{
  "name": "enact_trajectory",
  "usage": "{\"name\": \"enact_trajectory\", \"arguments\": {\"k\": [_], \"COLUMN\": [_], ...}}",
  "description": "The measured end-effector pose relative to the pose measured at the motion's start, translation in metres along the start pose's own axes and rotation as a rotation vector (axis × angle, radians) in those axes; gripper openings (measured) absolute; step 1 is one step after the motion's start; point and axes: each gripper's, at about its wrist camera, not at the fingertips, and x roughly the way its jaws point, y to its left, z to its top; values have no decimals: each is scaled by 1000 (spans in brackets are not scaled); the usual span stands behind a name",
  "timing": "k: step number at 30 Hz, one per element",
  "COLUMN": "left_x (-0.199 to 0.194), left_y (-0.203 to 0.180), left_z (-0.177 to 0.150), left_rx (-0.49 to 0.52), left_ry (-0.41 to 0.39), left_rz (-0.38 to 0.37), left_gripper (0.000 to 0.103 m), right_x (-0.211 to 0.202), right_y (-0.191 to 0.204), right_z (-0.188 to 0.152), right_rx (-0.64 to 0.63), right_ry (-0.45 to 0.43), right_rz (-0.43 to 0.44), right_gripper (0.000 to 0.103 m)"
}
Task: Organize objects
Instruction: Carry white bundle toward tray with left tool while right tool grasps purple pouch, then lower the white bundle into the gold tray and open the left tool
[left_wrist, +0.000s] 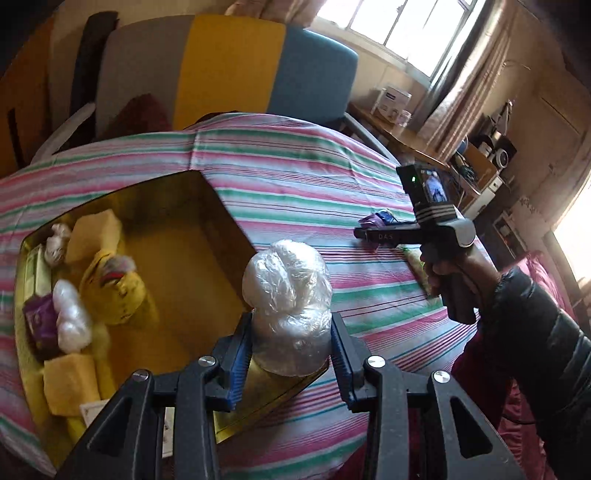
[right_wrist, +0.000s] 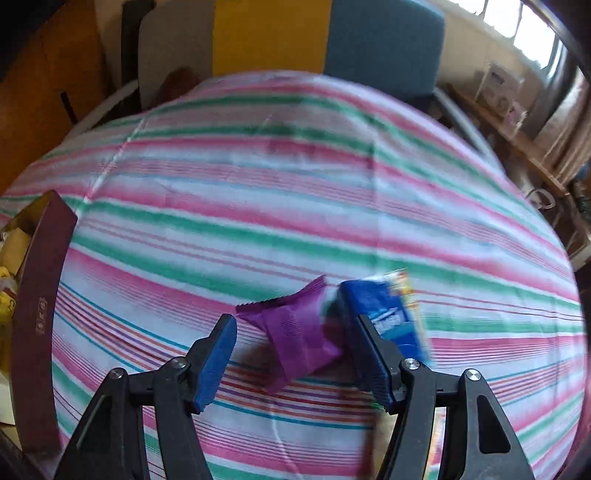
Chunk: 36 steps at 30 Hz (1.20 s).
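Now our left gripper (left_wrist: 291, 354) clamps the plastic-wrapped bundle (left_wrist: 288, 306) over the gold box (left_wrist: 207, 236); we release low. Our right gripper (right_wrist: 295, 354), jaws apart, straddles the purple packet (right_wrist: 299, 332), lower centre; we avoid the blue packet (right_wrist: 388, 314).

Striped cloth (left_wrist: 288, 162) spread under everything, pink, green and white bands running across it. Beyond its far edge I've got a chair (left_wrist: 221, 70) with grey, yellow and blue back panels. Off right, a bright window (left_wrist: 399, 22) with curtains (left_wrist: 461, 92), and a cluttered wooden shelf (left_wrist: 402, 136) below.
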Motion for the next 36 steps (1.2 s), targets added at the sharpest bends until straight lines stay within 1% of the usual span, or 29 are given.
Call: {"name": "enact_trajectory", "arguments": {"k": [1, 2, 3, 4, 6, 9, 10, 12, 15, 18, 19, 21, 22, 26, 30, 36], "left_x": [-2, -4, -7, -9, -15, -23, -26, -32, -38, -43, -44, -47, -49, -54, -57, -56], "left_y": [5, 8, 12, 16, 25, 40, 46, 58, 72, 80, 80, 80, 78, 69, 62, 56], "left_z": [-1, -3, -4, -5, -6, -10, -12, -18, -30, -39, -41, -43, -44, -46, -47, -49], "left_rx": [-13, -25, -34, -43, -61, -92, -105, -127, -154, -161, -159, -156, -148, -102, -70, -57], "left_ry": [-3, -9, -15, -23, -35, -51, -56, -67, -77, -90, -92, -99, -101, -124, -131, -117], "left_rz": [3, 8, 12, 19, 34, 59, 71, 105, 164, 219, 235, 240, 239, 279, 303, 297], "left_gripper": [39, 39, 39, 39, 39, 39, 39, 39, 39, 39, 39, 39, 39, 39, 39, 39], "right_x": [8, 11, 8, 6, -2, -6, -6, -9, -7, -4, -5, -6, -6, -7, -9, -10], "right_y": [0, -1, -2, -1, 7, 30, 40, 54, 55, 44, 44, 45, 45, 44, 49, 49], "right_z": [-2, -3, -4, -5, -10, -24, -29, -37, -39, -36, -36, -37, -38, -39, -43, -45], "right_rx": [-1, 9, 25, 32, -9, -82, -107, -156, -156, -120, -122, -128, -130, -130, -151, -161], "right_ry": [20, 17, 4, 5, 1, 51, 62, 50, 46, 54, 52, 43, 39, 24, 13, 11], "right_rz": [-9, -20, -14, 10, 22, 77, 84, 73, 81, 127, 132, 136, 136, 137, 118, 112], "right_gripper": [55, 31, 29, 28, 28, 28, 28, 29, 29, 30, 30, 32, 32, 32, 32, 32]}}
